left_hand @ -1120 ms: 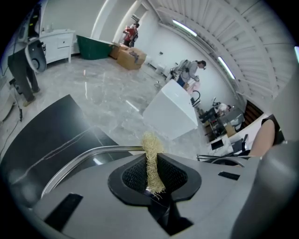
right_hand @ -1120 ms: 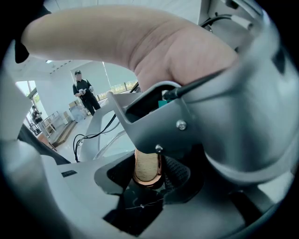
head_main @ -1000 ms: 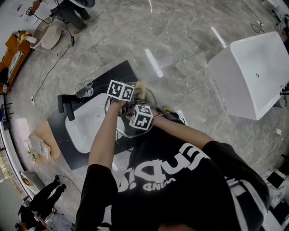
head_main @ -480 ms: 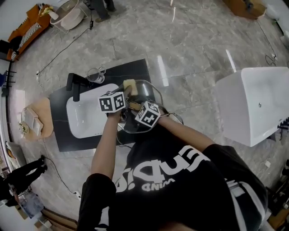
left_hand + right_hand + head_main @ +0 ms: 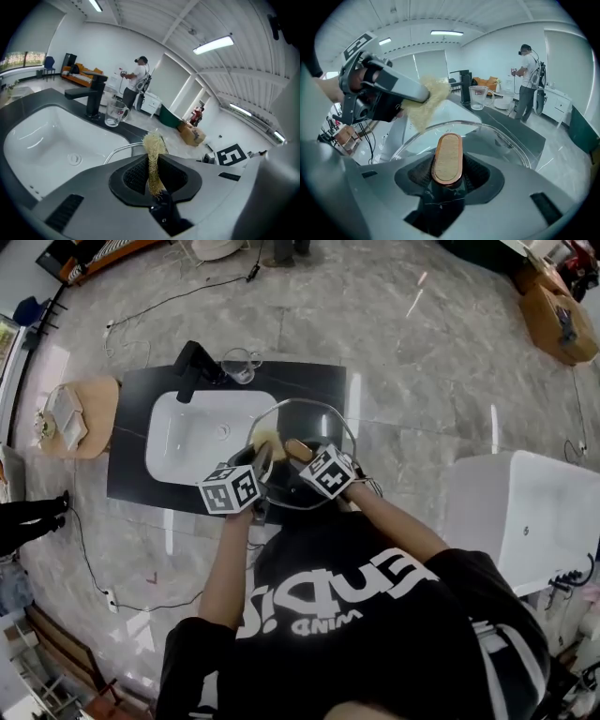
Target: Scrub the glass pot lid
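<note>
The loofah (image 5: 268, 443) pinched in the left gripper (image 5: 262, 461) has been swept leftward over the glass pot lid (image 5: 314, 416), its knob (image 5: 446, 157) clamped by the right gripper (image 5: 302, 455); scrubbing is judged underway.

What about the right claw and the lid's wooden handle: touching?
Touching. The right gripper view shows the right claw closed on the wooden handle of the glass lid, squeezing it from both sides.

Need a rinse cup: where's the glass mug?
Head view: the mug stands on the dark counter at the sink's far edge, just right of the black tap.
</note>
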`<state>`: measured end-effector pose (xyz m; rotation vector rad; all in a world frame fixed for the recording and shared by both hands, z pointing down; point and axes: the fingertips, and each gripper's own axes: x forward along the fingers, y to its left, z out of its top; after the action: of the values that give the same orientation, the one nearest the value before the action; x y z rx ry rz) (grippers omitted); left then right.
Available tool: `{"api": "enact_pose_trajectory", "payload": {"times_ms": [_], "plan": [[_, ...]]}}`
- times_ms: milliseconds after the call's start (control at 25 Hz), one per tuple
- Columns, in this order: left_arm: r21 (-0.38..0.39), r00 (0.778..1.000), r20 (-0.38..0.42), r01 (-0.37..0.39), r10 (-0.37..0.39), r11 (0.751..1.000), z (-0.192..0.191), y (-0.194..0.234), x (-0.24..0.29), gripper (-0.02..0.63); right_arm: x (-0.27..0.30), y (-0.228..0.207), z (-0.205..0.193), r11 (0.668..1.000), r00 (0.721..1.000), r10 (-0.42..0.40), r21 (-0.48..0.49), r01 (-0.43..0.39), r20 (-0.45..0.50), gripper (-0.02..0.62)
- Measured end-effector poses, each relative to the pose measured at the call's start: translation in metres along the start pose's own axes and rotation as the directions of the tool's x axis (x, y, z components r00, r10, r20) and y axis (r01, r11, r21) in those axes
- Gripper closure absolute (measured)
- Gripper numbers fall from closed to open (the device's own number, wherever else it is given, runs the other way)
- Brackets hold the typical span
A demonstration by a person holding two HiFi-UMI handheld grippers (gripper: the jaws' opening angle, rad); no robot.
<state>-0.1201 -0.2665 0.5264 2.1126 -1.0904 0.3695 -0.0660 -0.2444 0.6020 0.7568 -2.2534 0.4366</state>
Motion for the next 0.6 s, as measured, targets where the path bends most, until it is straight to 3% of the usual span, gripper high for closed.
{"api": "enact_pose_trajectory", "payload": {"times_ms": [200,400,600], "plan": [[-0.078,0.997,0.063,-0.030,0.035,0.997,-0.008,0.004,-0.023,0.548,0.007,-0.002,-0.004,1.000,1.000,0.003,0.004,-0.003,0.006,0.419],[-0.083,0.991,0.119,-0.049,0.059,0.995,-0.003,0.002,-0.041,0.548,-0.002,-0.007,-0.001,0.999,1.000,-0.010,-0.038,0.011,0.009,0.387],[-0.096,0.986,0.152,-0.058,0.073,0.994,-0.001,-0.002,-0.054,0.548,-0.035,-0.011,0.012,0.999,0.995,-0.033,-0.031,0.036,0.095,0.383]]}}
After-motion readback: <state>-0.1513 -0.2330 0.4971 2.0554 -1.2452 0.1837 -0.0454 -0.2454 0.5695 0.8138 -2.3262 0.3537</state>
